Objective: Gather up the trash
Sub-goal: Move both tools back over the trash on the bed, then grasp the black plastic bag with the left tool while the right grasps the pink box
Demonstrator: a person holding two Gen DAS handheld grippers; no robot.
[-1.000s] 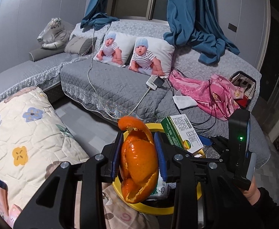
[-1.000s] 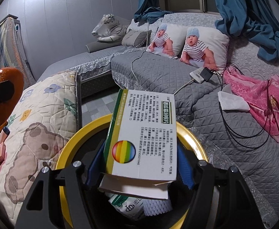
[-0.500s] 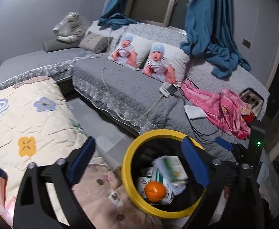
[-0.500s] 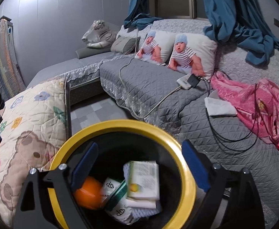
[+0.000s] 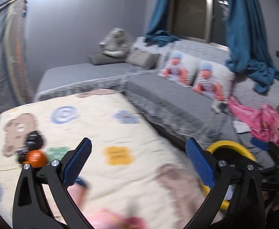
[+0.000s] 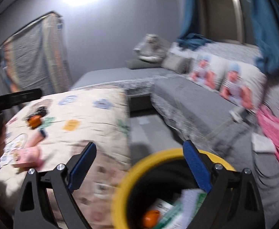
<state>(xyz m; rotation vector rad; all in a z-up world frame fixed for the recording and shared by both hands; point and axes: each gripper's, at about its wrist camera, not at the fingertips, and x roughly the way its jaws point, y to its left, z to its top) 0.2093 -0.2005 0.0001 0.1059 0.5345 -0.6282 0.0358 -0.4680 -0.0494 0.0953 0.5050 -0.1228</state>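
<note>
Both wrist cameras are looking slightly downward along their fingers across the patterned quilt (image 5: 109, 126) toward the grey sofa (image 6: 196, 103). Both are sharing the yellow-rimmed bin (image 6: 158, 153), sitting closest in the right view.

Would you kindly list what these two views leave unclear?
- Left wrist view: the black and orange thing on the quilt is too blurred to identify.
- Left wrist view: the bin is mostly hidden behind the left hand-held gripper.
- Right wrist view: the bin's contents are blurred and cut off below.

jaws wide; orange peel (image 6: 151, 216) in bin (image 6: 120, 187)
</note>
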